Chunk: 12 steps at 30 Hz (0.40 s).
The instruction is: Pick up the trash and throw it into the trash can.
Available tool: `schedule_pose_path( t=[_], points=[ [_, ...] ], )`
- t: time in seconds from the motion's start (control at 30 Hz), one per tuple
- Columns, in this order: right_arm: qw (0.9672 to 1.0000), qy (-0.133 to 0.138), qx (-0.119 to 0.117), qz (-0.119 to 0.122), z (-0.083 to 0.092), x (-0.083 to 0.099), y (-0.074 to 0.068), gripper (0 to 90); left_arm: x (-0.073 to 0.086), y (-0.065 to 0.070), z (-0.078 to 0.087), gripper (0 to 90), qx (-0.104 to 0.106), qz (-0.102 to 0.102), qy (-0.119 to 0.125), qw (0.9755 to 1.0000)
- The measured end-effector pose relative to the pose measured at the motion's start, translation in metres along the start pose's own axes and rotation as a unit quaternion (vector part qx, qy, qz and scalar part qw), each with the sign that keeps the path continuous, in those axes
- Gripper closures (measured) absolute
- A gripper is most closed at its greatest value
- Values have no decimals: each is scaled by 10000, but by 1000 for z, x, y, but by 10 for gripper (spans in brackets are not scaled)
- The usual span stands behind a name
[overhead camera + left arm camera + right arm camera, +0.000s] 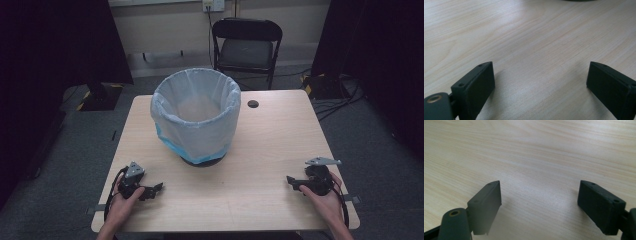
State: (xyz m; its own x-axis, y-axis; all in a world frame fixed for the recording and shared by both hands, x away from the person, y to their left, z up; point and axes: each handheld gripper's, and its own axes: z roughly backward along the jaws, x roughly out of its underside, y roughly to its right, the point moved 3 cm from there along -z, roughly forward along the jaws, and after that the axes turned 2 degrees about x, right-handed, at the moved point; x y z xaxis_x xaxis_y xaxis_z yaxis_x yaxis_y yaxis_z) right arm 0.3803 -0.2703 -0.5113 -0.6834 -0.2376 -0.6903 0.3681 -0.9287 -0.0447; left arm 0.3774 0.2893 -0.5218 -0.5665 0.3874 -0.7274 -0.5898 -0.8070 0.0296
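Your left gripper (156, 188) and right gripper (291, 180) rest wide apart and empty on the desk (270, 150), flanking the bin (196, 116), likely ready to reach its liner.

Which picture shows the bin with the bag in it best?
The high view: the whole bin stands mid-table with its white bag folded over the rim. The left gripper view catches just a dark sliver of its base at the top edge. The right gripper view looks at bare table.
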Motion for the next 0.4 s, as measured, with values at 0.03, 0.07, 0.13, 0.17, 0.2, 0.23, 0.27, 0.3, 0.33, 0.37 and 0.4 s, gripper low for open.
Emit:
schedule_pose_path(
  t=[0.03, 0.07, 0.13, 0.17, 0.2, 0.23, 0.27, 0.3, 0.33, 0.37, 0.4],
  points=[
    [10000, 46, 34, 28, 0, 1, 0, 186, 0, 0, 0, 74, 0, 2, 1, 10000],
    [9999, 77, 77, 42, 0, 2, 1, 185, 0, 0, 0, 74, -2, 1, 0, 10000],
    [9997, 189, 150, 92, -2, 4, 0, 182, 0, 0, 0, 74, 2, 1, 1, 10000],
    [9986, 325, 324, 268, -4, 7, -2, 173, 0, 0, 0, 74, -2, 0, 0, 10000],
    [9985, 355, 337, 245, -4, 7, -2, 172, 0, 0, 0, 74, 3, 1, 0, 10000],
    [9985, 353, 351, 233, -4, 7, -3, 172, 0, 0, 0, 74, 0, 1, 0, 10000],
    [9985, 353, 351, 234, -4, 7, -3, 172, 0, 0, 0, 74, 1, -1, 0, 10000],
    [9985, 352, 352, 229, -4, 7, -3, 172, 0, 0, 0, 74, -2, -1, -1, 10000],
    [9985, 352, 350, 229, -4, 7, -3, 172, 0, 0, 0, 74, 2, -2, -1, 10000],
    [9985, 352, 351, 230, -4, 7, -3, 172, 0, 0, 0, 74, 2, 1, 1, 10000],
    [9985, 352, 352, 229, -4, 7, -3, 171, 0, 0, 0, 74, 0, 1, -1, 10000]
  ],
)
